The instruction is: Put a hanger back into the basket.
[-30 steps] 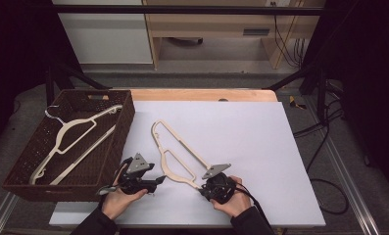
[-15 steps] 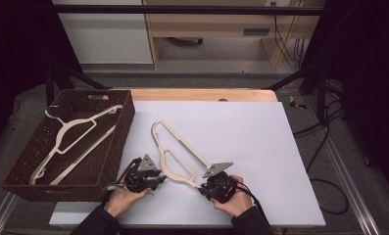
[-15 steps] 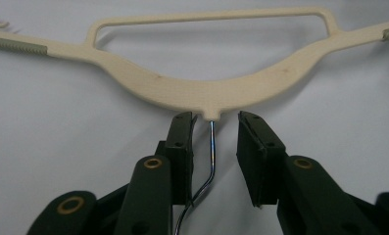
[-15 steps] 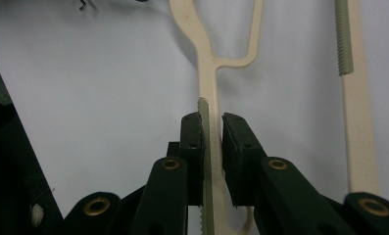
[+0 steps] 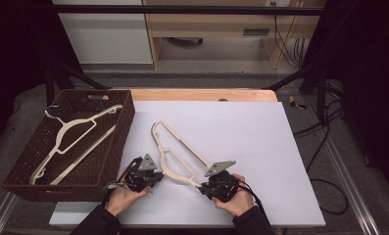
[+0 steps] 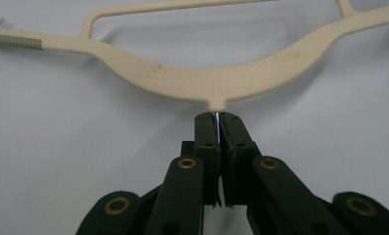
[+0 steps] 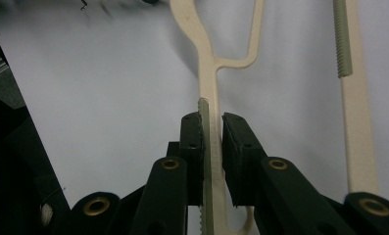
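Two cream hangers in total. One lies in the brown basket (image 5: pixel 15 182) at the worktop's (image 5: pixel 260 147) left edge. The other hanger (image 5: pixel 175 154) sits flat near the front edge. The left gripper (image 5: pixel 155 177) has its fingers pinched together on the hook's thin wire stub, and the right gripper (image 5: pixel 204 186) has its fingers clamped on the ribbed end of an arm.

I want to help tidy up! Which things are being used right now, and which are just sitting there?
In use: hanger on the table, left gripper, right gripper.
Just sitting: brown basket, the hanger inside it.
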Demonstrator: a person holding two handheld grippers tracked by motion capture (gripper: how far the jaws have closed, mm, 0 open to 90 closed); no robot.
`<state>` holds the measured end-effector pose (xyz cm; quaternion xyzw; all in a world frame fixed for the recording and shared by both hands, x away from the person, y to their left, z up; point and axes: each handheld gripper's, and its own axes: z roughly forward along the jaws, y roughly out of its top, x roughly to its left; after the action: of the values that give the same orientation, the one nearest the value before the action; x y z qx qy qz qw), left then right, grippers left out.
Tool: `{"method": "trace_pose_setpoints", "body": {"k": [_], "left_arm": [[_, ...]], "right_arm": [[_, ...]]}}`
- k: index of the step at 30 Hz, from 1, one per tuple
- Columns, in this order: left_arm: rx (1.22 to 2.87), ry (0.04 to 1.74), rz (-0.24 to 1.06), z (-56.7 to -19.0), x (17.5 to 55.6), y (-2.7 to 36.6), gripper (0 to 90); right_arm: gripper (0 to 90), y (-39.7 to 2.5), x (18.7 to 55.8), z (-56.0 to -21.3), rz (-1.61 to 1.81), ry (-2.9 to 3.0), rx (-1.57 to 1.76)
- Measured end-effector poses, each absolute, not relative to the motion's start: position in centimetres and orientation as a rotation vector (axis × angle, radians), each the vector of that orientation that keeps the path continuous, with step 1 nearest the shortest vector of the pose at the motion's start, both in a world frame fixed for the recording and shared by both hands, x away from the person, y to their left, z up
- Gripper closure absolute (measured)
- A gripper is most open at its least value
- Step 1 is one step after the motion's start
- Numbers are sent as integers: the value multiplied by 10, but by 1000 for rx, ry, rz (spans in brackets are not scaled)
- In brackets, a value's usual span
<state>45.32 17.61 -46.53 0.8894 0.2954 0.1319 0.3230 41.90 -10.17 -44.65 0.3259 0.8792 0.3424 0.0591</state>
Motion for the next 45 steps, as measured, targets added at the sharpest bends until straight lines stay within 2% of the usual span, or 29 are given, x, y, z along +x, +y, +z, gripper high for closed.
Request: {"method": "trace_pose_setpoints", "body": {"k": [10,12,18,22,27,35,42,45], "left_arm": [[2384,792,365,-455,447,170,872],[2383,797,366,-455,447,169,873],[2389,812,358,-449,444,165,874],[2423,825,360,-447,440,158,874],[2425,835,353,-444,437,153,873],[2422,829,343,-436,433,155,873],[2411,821,320,-436,431,153,872],[2410,814,317,-436,432,154,869]], "right_arm": [[787,-102,417,-449,1046,2680,969],[723,-100,415,-447,1050,2673,945],[422,-88,413,-437,1134,2550,856],[376,-72,418,-435,1138,2507,801],[388,-51,424,-443,1055,2534,753],[468,-30,428,-459,935,2571,714],[687,-26,428,-461,896,2607,706],[709,-28,428,-460,895,2622,677]]}}
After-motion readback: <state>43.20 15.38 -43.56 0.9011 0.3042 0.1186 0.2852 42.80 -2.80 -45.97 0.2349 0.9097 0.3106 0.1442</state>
